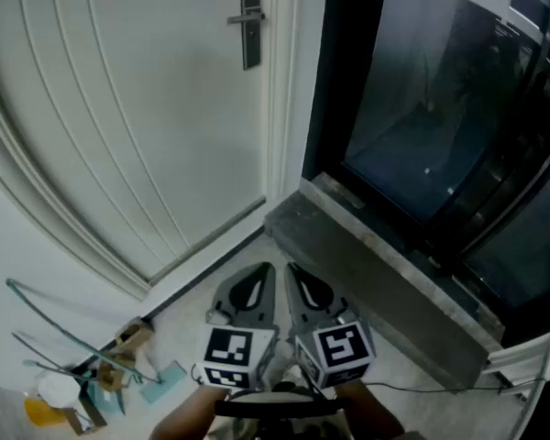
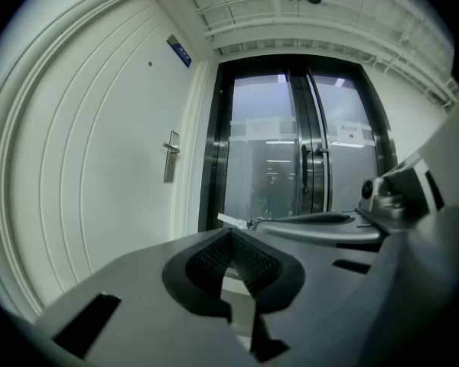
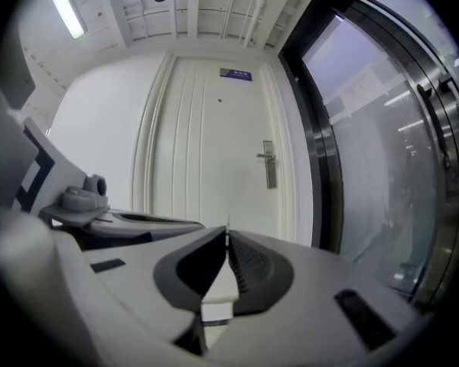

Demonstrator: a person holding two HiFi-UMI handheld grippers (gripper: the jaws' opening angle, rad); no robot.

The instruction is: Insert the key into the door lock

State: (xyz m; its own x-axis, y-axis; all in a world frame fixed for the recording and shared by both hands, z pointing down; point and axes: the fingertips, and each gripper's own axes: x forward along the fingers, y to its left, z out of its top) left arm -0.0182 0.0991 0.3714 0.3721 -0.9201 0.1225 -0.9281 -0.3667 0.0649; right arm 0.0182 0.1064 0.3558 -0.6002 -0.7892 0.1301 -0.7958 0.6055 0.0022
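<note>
A white door carries a dark lever handle and lock plate, high up in the head view. The same lock plate shows far ahead in the left gripper view, and the lock plate also stands ahead in the right gripper view. Both grippers are held side by side low and well short of the door. My right gripper is shut on a small flat key that sticks out past its tips, seen edge-on as a thin sliver. My left gripper is shut with nothing in it.
Dark glass doors with metal frames stand right of the white door, above a grey stone sill. Scraps and loose litter lie on the floor at lower left. A small blue sign hangs above the door.
</note>
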